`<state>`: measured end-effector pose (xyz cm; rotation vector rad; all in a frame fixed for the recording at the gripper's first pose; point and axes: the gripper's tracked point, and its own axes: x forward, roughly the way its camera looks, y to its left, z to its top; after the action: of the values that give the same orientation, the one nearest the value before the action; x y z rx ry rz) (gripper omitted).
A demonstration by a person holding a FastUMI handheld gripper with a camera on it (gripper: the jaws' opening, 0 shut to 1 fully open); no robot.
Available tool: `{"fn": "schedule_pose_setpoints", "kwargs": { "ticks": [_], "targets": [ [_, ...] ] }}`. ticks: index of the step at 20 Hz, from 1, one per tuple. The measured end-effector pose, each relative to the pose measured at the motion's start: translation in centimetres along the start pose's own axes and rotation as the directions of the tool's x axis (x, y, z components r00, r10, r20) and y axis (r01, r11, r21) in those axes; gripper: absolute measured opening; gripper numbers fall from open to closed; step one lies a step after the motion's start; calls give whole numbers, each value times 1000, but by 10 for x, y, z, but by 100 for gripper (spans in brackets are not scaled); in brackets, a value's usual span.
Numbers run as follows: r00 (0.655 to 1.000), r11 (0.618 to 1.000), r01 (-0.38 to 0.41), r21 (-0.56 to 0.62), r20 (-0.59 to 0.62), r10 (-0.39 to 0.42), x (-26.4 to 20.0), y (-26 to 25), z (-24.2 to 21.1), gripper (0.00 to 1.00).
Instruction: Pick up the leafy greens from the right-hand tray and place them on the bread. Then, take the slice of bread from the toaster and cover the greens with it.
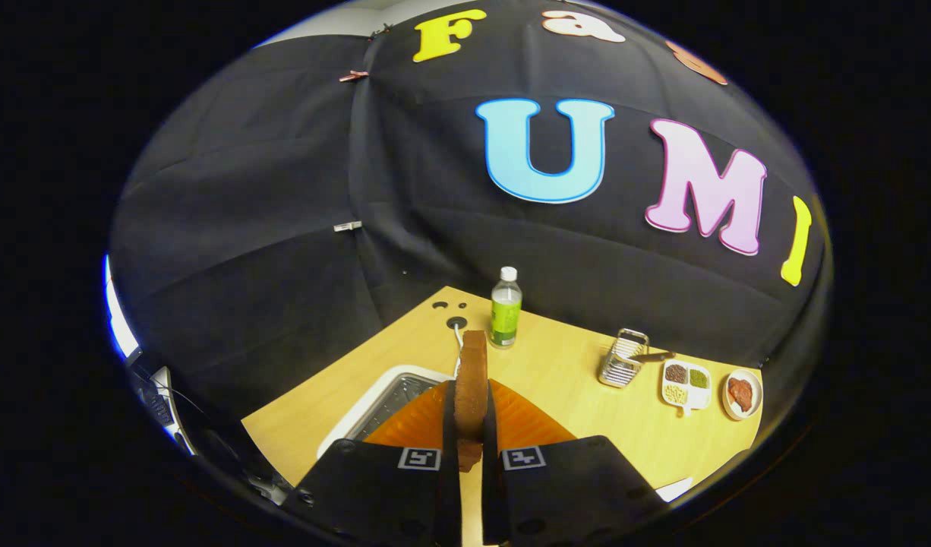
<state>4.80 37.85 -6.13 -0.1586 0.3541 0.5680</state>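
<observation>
the gripper (469, 425) is clamped on a brown slice of toasted bread (471, 380), both fingers pressed flat against its faces so it stands on edge, its long axis running up and forward out of them. it hangs above a ribbed orange tray (526, 422) beside a metal-lined white tray (389, 395). the greens-topped bread it must cover is hidden, probably below the fingers, so the slice likely needs tipping flat.
</observation>
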Motion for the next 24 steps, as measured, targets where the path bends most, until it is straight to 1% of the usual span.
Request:
{"fn": "schedule_pose_setpoints", "kwargs": {
  "ticks": [2,3,6,8,10,12,15,19,24],
  "targets": [
    [999,999,30,36,-24,-30,-5,-27,-19,15],
    [999,997,45,58,-16,-44,-8,-37,-24,15],
    [997,993,78,84,-24,-76,-17,-74,-52,15],
    [994,989,79,121,-86,-69,-21,-88,-85,14],
    [992,981,80,176,-113,-61,-18,-100,-105,15],
    [990,971,67,230,-139,-35,-16,-103,-125,15],
    [987,958,48,282,-162,-2,-9,-108,-152,15],
    [985,936,41,350,-172,21,-1,-117,-174,15],
    [982,923,73,378,-191,0,-4,-143,-195,15]
  ]
}}
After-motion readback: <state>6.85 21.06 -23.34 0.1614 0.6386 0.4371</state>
